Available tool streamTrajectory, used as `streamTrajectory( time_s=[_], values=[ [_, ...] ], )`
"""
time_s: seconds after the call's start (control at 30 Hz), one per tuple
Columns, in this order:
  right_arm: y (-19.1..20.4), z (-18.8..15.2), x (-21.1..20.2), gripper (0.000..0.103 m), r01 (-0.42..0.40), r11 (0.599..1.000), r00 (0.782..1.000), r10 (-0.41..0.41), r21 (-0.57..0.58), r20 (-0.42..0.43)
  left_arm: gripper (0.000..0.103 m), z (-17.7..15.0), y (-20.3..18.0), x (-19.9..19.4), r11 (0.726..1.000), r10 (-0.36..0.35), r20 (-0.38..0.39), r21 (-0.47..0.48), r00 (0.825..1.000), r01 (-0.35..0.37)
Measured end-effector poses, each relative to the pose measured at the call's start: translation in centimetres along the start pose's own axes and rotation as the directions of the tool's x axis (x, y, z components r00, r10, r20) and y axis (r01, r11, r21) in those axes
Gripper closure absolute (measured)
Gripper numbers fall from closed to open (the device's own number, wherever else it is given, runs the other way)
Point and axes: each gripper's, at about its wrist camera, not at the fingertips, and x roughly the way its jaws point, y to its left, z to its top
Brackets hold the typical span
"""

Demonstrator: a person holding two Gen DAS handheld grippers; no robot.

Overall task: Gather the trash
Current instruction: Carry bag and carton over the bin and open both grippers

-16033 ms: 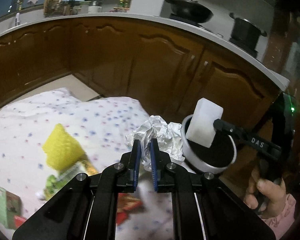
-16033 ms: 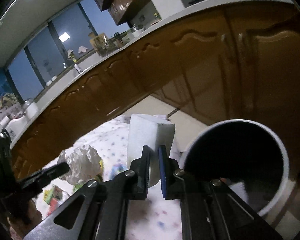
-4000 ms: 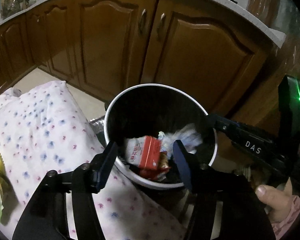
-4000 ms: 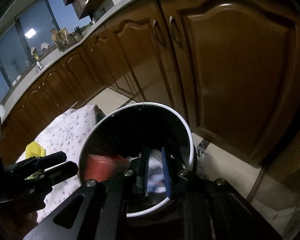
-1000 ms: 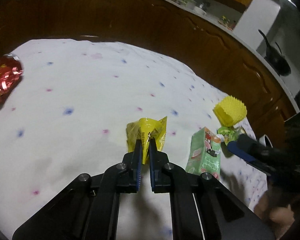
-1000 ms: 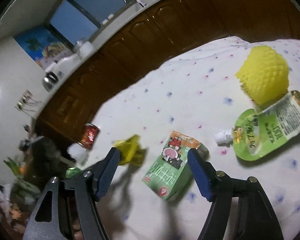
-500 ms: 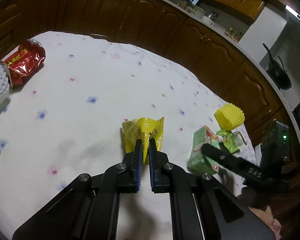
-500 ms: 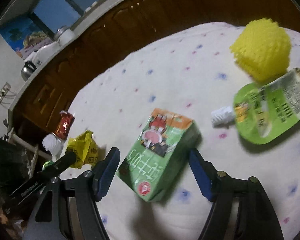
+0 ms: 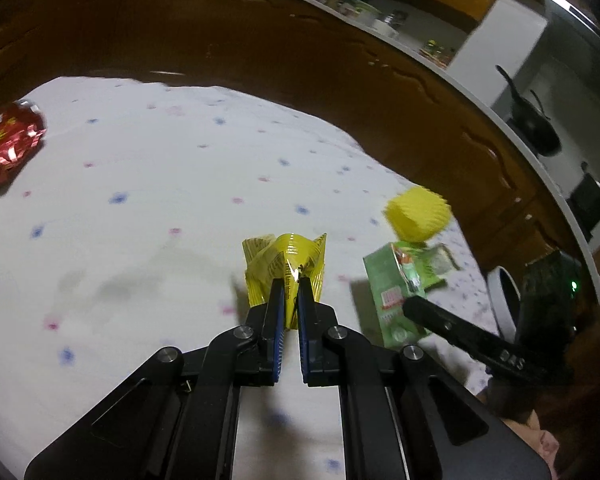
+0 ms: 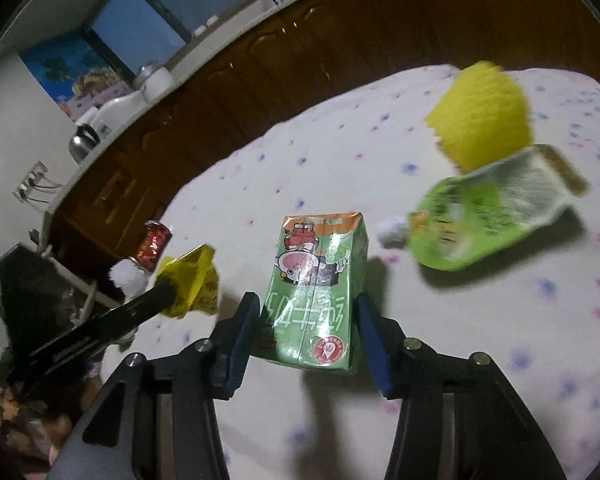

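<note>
My left gripper is shut on a crumpled yellow wrapper and holds it just above the flowered tablecloth. The wrapper also shows in the right wrist view. My right gripper is open, one finger on each side of a green drink carton that lies on the cloth. The carton also shows in the left wrist view. A white-rimmed trash bin stands past the table's right end.
A yellow foam net and a green spouted pouch lie beyond the carton. A red foil wrapper lies at the far left. A red can and a white foam net lie behind the left gripper. Brown kitchen cabinets run behind the table.
My right gripper has moved forward so that its open fingers now flank the green carton. My left gripper still holds the yellow wrapper and has swung a little.
</note>
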Motion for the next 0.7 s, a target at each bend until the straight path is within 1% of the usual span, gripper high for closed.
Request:
streamTrajectory(
  time_s=[0.13, 0.23, 0.33, 0.53, 0.7],
  values=[
    [-1.7, -1.0, -4.8, 0.053, 0.01, 1.0, 0.998, -0.01, 0.011, 0.06, 0.098, -0.4, -3.8, 0.6, 0.997, -0.054, -0.018, 0.058, 0.998, 0.055],
    [-3.4, -1.7, -7.9, 0.053, 0.043, 0.999, 0.994, -0.046, 0.031, 0.102, 0.098, -1.0, -6.8, 1.6, 0.99, -0.09, -0.044, 0.107, 0.995, 0.094],
    [-5.3, -2.4, -10.3, 0.053, 0.073, 0.995, 0.988, -0.081, 0.066, 0.131, 0.098, -1.8, -9.7, 2.5, 0.981, -0.107, -0.072, 0.154, 0.992, 0.117],
    [-9.1, -3.6, -14.7, 0.053, 0.146, 0.981, 0.968, -0.169, 0.132, 0.187, 0.098, -3.9, -15.6, 4.4, 0.954, -0.137, -0.132, 0.248, 0.982, 0.166],
    [-12.1, -4.3, -18.2, 0.053, 0.195, 0.964, 0.946, -0.234, 0.183, 0.223, 0.098, -5.6, -20.9, 5.5, 0.918, -0.139, -0.168, 0.348, 0.976, 0.19]
  ],
)
